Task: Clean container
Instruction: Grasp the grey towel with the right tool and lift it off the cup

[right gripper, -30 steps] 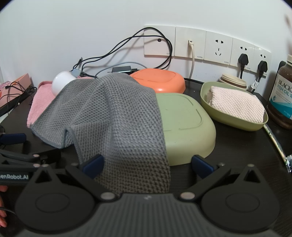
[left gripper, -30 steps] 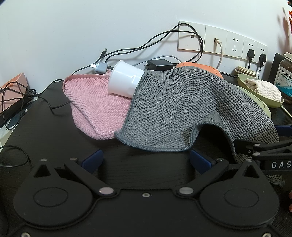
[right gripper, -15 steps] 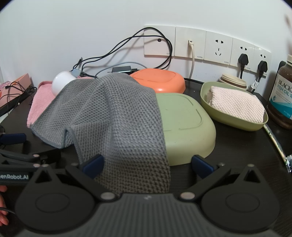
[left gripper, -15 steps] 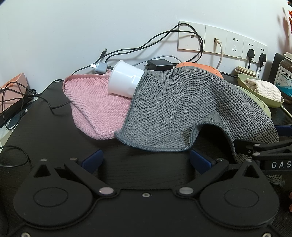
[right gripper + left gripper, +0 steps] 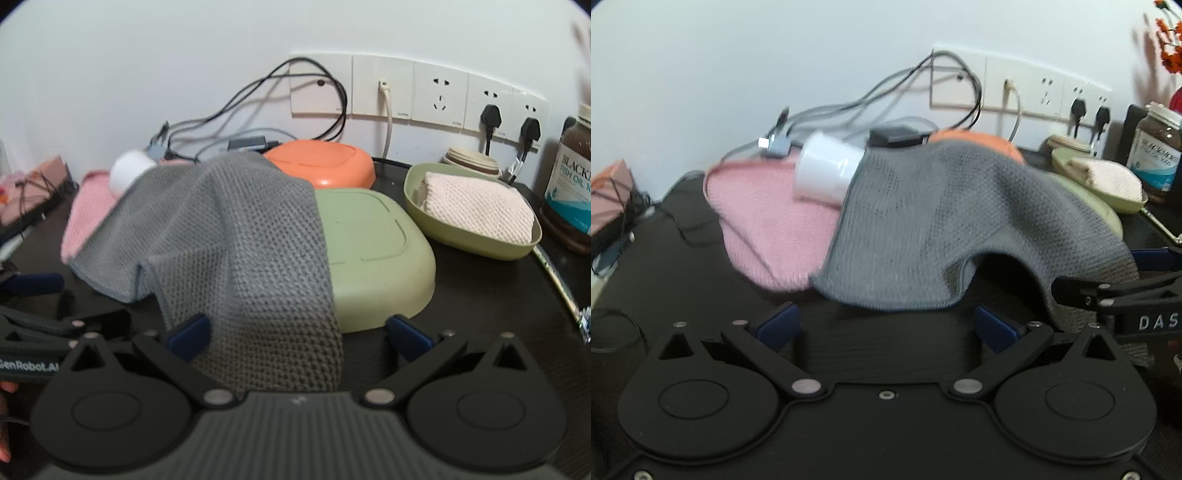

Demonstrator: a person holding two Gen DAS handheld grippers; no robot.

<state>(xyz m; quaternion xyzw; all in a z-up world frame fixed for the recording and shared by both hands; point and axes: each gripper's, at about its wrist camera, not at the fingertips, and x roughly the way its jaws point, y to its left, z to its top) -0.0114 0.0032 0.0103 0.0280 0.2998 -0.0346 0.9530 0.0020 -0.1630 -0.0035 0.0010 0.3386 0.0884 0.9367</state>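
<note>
A grey cloth [image 5: 236,236] lies draped over the left part of a green upturned container [image 5: 373,251] and over a white cup [image 5: 827,173] lying on its side. The grey cloth also shows in the left wrist view [image 5: 945,229]. An orange container [image 5: 325,166] sits behind the green one. My left gripper [image 5: 886,325] is open and empty, just in front of the cloth's near edge. My right gripper [image 5: 299,328] is open, with the cloth's hanging end lying between its fingers.
A pink cloth [image 5: 764,225] lies under the cup at the left. A green dish [image 5: 469,236] holding a folded beige cloth stands at the right, with a brown bottle [image 5: 572,184] beyond it. Cables [image 5: 258,99] and wall sockets run along the back wall.
Both grippers have shifted slightly and the views are blurred by motion. The cloth and containers have not moved.
</note>
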